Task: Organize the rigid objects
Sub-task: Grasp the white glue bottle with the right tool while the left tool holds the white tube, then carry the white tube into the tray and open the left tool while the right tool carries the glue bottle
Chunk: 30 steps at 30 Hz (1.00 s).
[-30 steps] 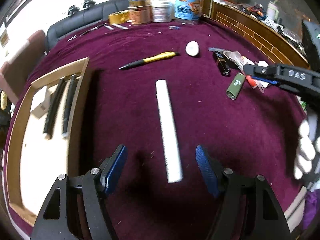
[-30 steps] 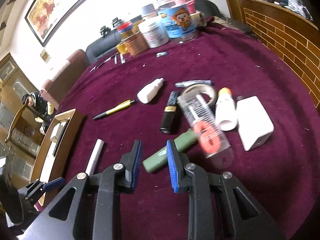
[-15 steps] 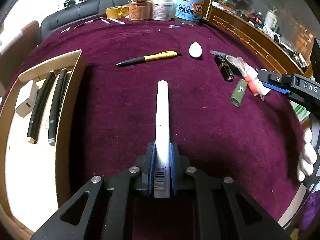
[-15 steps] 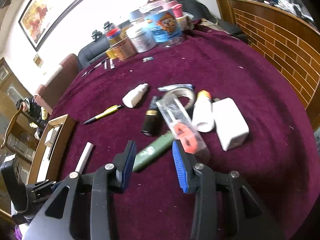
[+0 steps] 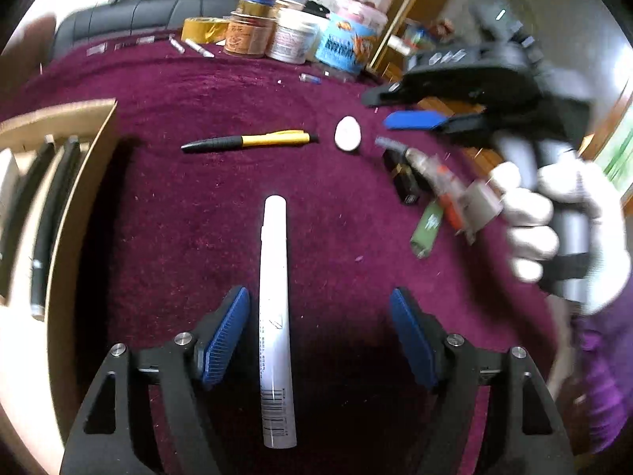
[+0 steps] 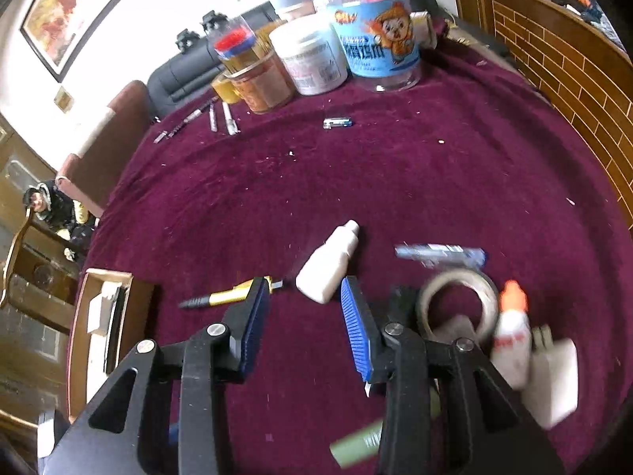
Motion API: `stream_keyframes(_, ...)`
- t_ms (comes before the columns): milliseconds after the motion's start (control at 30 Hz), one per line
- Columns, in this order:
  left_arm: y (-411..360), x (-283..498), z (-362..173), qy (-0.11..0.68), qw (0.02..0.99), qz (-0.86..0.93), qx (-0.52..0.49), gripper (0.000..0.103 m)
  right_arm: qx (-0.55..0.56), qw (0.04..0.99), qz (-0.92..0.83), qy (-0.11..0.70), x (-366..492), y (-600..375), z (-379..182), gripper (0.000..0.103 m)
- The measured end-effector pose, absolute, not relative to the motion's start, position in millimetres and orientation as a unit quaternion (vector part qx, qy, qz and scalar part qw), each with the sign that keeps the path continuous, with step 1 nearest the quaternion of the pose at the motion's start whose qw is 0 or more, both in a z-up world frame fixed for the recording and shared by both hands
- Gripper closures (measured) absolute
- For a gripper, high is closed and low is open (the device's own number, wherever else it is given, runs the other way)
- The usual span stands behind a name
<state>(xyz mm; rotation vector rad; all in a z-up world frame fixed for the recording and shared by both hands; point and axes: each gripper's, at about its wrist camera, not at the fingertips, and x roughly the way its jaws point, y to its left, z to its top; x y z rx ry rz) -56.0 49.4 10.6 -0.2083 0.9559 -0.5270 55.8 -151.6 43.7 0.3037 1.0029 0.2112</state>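
Note:
A white marker [image 5: 275, 316] lies on the purple cloth between the fingers of my left gripper [image 5: 320, 336], which is open and not touching it. My right gripper [image 6: 304, 316] is open and empty above the cloth, near a small white bottle [image 6: 330, 267] and a yellow-black pen [image 6: 225, 297]. It also shows in the left wrist view [image 5: 419, 118], held by a white-gloved hand. A green tube [image 5: 427, 229], a black lipstick [image 5: 403, 182] and a clear tube with red parts [image 5: 439, 182] lie below it.
A wooden tray [image 5: 67, 213] at the left holds two black rods [image 5: 43, 217]. Jars and a tape roll [image 5: 292, 35] stand at the far edge. In the right wrist view a tape ring [image 6: 459, 301], a glue bottle [image 6: 512, 336] and a white charger [image 6: 554, 380] lie at the right.
My left gripper, shut on the white marker half a second ago, has opened and the marker lies free. My right gripper has moved forward over the green tube toward the white bottle.

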Motion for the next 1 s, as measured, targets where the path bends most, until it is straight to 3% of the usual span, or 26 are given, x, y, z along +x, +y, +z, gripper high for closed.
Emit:
stream_keyframes(133,58.4,-51.8,8.7,0.454,0.855,-0.223,-0.113,0.075,0.13,0.851,0.074,0.503,80.6,-140.8,29.5,0.068)
stream_keyframes(233,61.9,-50.2,4.6,0.46,0.853,-0.213,-0.126,0.088,0.123,0.843,0.047,0.522,92.8,-135.6,16.6,0.068)
stream_keyframes(400,52.5,-51.1,6.0,0.461,0.861,-0.194,-0.094,0.089,0.091,0.84,0.019,0.534,105.2,-126.9,5.8,0.068)
stream_keyframes(500,43.7,-52.0,7.0,0.46,0.866,-0.186,-0.065,0.088,0.078,0.839,0.025,0.537,105.0,-125.9,8.8,0.08)
stream_keyframes(633,32.3,-53.0,8.0,0.458,0.871,-0.174,-0.02,0.088,0.095,0.842,0.038,0.53,81.4,-134.9,17.7,0.08)
stream_keyframes(833,72.3,-51.8,7.5,0.452,0.859,-0.198,-0.137,0.092,0.075,0.866,0.071,0.489,20.4,-135.4,42.8,0.079)
stream_keyframes(1000,78.2,-71.1,36.6,0.411,0.876,-0.212,-0.138,0.092,0.069,0.875,0.114,0.466,-23.1,-125.8,55.5,0.079)
